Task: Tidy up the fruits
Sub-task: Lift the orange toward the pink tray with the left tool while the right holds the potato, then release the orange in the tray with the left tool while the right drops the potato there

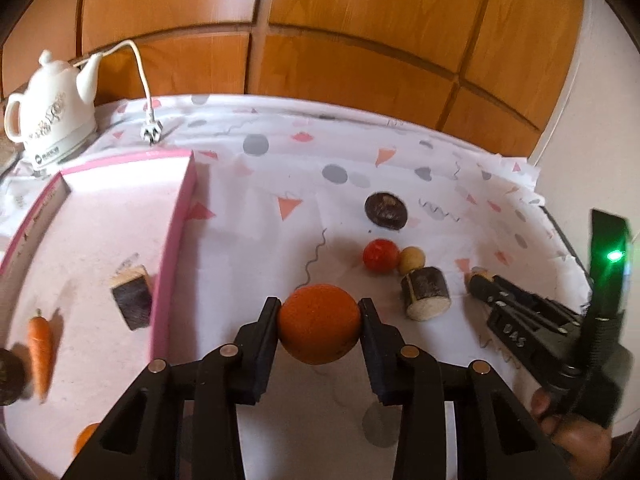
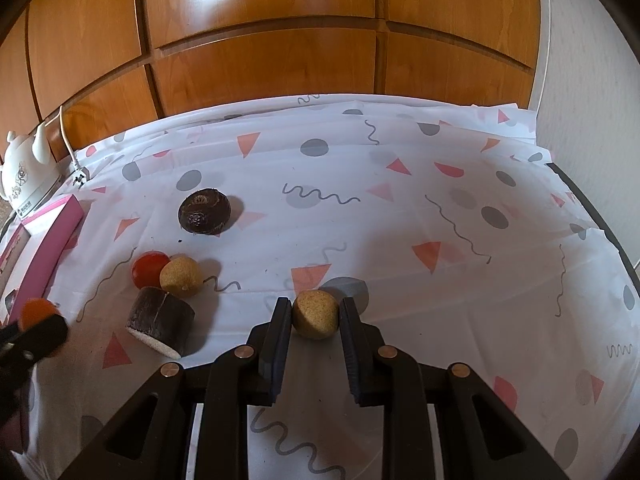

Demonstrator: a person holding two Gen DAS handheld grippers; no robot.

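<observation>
My left gripper [image 1: 319, 312] is shut on an orange [image 1: 319, 324], held above the patterned cloth just right of the pink tray [image 1: 172, 240]. The tray holds a carrot [image 1: 40, 344], a dark cut chunk [image 1: 132, 300] and another orange [image 1: 84, 438] at its near edge. My right gripper [image 2: 315, 314] is shut on a tan round fruit [image 2: 315, 314]; it also shows at the right of the left wrist view [image 1: 480, 280]. On the cloth lie a red tomato [image 2: 149, 268], a second tan fruit [image 2: 181, 276], a dark cut cylinder [image 2: 160, 320] and a dark round fruit [image 2: 204, 211].
A white kettle [image 1: 48, 112] with its cord and plug [image 1: 151, 132] stands at the back left, behind the tray. A wooden cabinet wall [image 2: 260, 40] runs along the back. The table edge [image 2: 580, 200] falls off on the right.
</observation>
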